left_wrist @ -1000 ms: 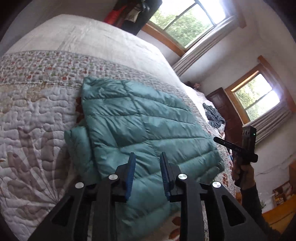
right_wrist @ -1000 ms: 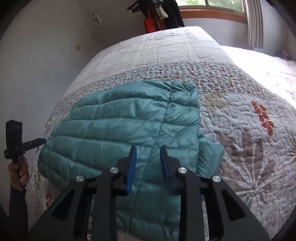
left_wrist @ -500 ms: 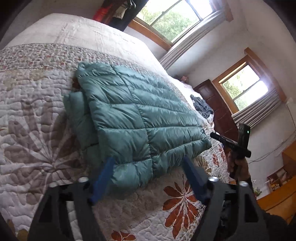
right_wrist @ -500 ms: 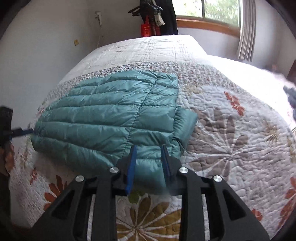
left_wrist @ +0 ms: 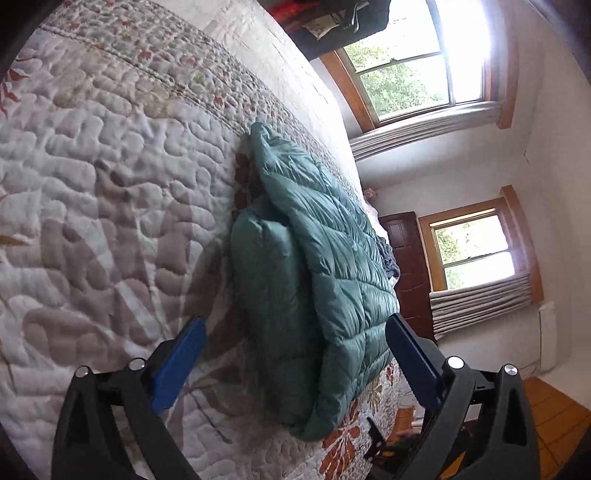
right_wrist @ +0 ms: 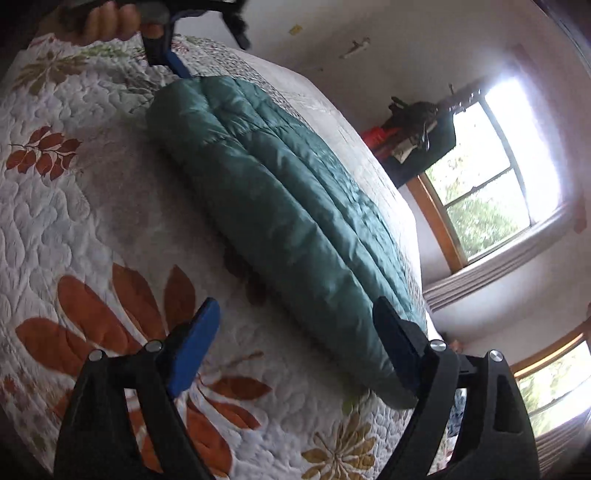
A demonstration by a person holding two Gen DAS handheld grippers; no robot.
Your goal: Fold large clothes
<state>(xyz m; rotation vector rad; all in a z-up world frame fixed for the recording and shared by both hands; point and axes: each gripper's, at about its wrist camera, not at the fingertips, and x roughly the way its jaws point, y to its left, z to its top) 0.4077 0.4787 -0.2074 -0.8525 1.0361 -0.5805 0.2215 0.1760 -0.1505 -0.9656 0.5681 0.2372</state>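
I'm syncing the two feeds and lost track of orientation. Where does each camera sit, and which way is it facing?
Left wrist: sits on the left gripper, low at one end of the folded teal puffer jacket, looking along it toward two windows; its own open blue fingers show.
Right wrist: sits on the right gripper, at the jacket's opposite end; its open fingers show, with the other gripper and the hand holding it at top left.
Shared: jacket, quilt, far window.
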